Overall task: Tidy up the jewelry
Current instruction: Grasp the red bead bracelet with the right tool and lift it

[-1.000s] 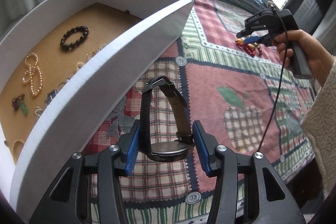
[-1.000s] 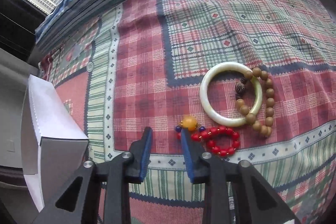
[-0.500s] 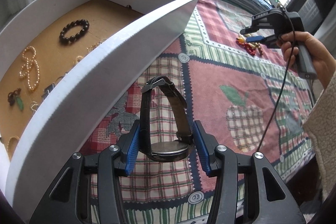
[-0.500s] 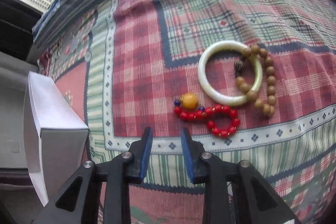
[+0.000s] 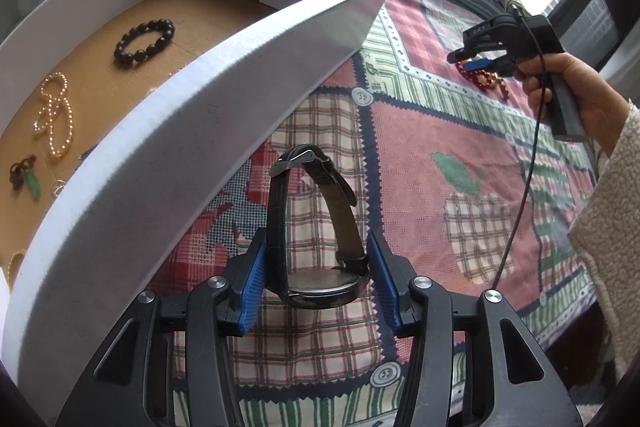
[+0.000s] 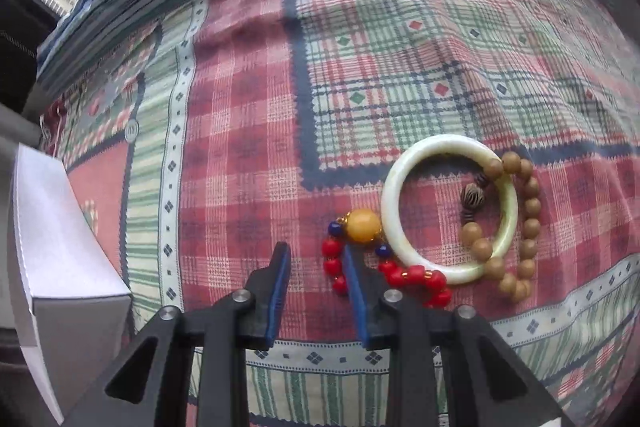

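The left gripper (image 5: 316,267) pinches a wristwatch (image 5: 320,247) between its pads; the right gripper (image 6: 316,259) stands spread, its right fingertip inside the red bead bracelet (image 6: 400,273).

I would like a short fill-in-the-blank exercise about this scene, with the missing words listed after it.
1. The left gripper is shut on a ____.
2. The beaded bracelet in the box has ____ beads.
3. The brown wooden beads lie partly over the pale ____.
4. The right gripper is open, one finger over the ____ bracelet.

Missing words: watch; black; bangle; red
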A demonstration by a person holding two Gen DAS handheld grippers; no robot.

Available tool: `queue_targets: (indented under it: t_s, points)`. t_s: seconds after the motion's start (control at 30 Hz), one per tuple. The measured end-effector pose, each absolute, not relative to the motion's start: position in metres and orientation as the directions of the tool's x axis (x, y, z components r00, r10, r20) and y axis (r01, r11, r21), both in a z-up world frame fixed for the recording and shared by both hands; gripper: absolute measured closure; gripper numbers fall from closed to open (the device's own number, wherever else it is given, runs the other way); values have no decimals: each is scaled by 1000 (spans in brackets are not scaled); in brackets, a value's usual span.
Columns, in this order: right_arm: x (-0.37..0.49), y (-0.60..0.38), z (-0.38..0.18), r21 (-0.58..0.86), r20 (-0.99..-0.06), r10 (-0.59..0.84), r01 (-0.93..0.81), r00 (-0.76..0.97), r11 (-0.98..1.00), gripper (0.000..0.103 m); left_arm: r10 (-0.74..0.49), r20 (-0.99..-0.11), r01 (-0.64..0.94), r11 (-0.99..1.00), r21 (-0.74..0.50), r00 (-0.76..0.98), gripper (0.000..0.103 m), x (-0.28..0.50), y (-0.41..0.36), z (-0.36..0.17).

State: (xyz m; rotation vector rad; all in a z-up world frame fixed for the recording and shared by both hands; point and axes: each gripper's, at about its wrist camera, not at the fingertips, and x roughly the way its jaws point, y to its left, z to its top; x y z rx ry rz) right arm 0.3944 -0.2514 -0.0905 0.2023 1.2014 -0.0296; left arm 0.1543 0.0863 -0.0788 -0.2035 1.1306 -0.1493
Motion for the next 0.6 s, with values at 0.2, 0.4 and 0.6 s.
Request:
queue_targets:
  t_s: [0.2,0.4,0.6]
  points:
    - [350,-215,-103,229,-955,248,-124,162,965,75,-231,-876,19,969,-246,424,53,150,88,-76]
    - [285,-225,-90,422,-889,425,-58,170,905,74,-230,-870,11,968,-251,437,53,146,91,-71]
    - [268,-205,-78,362,-892,384,-130,239,923,72,-230,-867,11,968,-251,442,53,139,92,-67]
